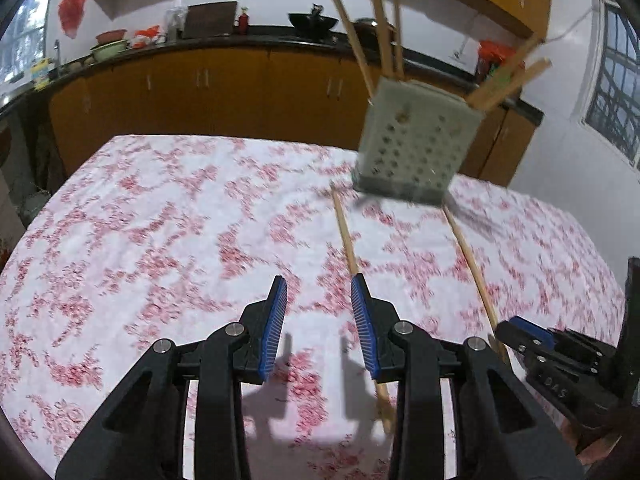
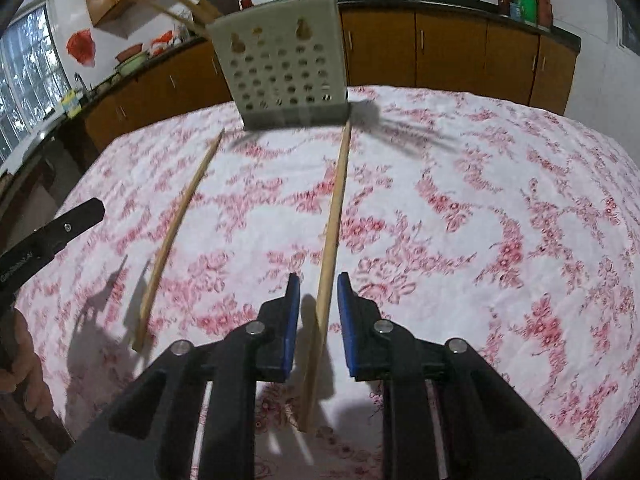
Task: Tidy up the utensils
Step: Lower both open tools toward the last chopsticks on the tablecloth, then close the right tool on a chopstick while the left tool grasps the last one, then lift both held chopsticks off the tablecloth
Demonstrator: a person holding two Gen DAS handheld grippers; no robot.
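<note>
A grey perforated utensil holder (image 1: 412, 144) (image 2: 286, 76) stands on the far side of the table with several wooden chopsticks (image 1: 384, 28) in it. Two loose chopsticks lie on the cloth. One (image 1: 350, 248) (image 2: 180, 224) runs toward my left gripper (image 1: 319, 296), which is open and empty just left of it. The other (image 1: 470, 264) (image 2: 334, 216) lies between the fingers of my right gripper (image 2: 318, 292), which is open around it with gaps on both sides. The right gripper also shows in the left wrist view (image 1: 528, 334).
The table (image 1: 160, 208) has a white cloth with red flowers. Brown kitchen cabinets (image 1: 240, 84) and a dark counter with bowls and bottles run behind it. My left gripper's finger shows at the left edge of the right wrist view (image 2: 52, 232).
</note>
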